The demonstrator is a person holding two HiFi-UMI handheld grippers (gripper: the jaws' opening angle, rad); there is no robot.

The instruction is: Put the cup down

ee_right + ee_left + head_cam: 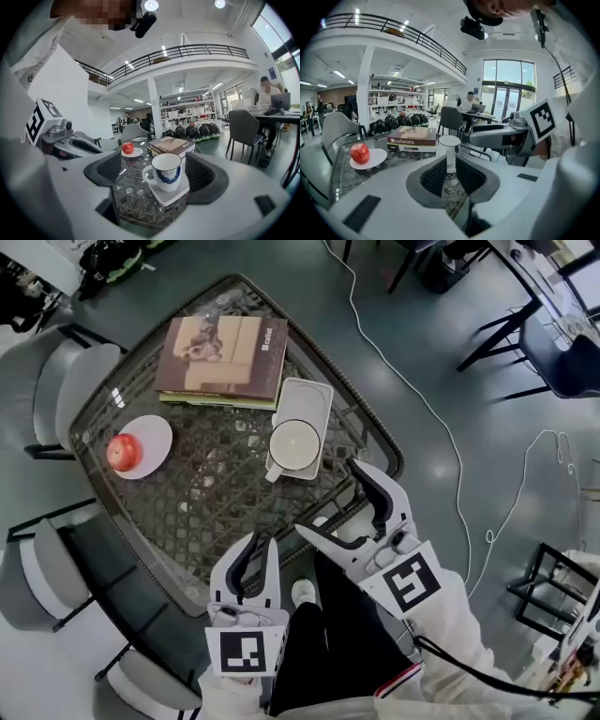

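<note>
Worktop's (206, 493) near edge is taken by the cup (295, 442) on a tray (307, 395), with the "caliaitalia" book (220, 357) behind; right gripper (328, 496) fingers are held wide, left gripper (262, 542) fingers narrow, both empty.

**Bare glass mid-table, clutter above and to the sides**

In the head view the table (202, 498) is bare across its centre and lower left. A plate (150, 442) with an apple (123, 453) blocks the left. A book (222, 357) fills the top, and just beside it the cup (295, 442) on its tray (305, 409) stands right of centre. Chairs (52, 390) crowd the left edge. The left gripper (251, 559) and the right gripper (328, 498), jaws apart, hang at the lower edge.
</note>
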